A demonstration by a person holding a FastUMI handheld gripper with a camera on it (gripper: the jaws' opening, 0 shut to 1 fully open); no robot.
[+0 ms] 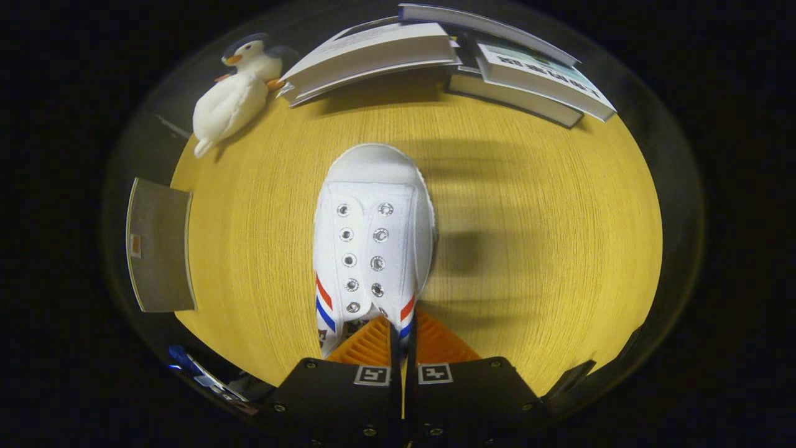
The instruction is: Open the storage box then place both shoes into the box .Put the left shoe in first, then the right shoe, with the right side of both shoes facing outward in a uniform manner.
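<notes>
white shoe [372, 239], heel pinched between jaws

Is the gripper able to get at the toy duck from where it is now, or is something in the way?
Probably not at once. The gripper is shut on the white shoe, whose rear edge sits pinched between the fingers. The toy duck lies far beyond, beside the books. The yellow table between looks bare.
</notes>
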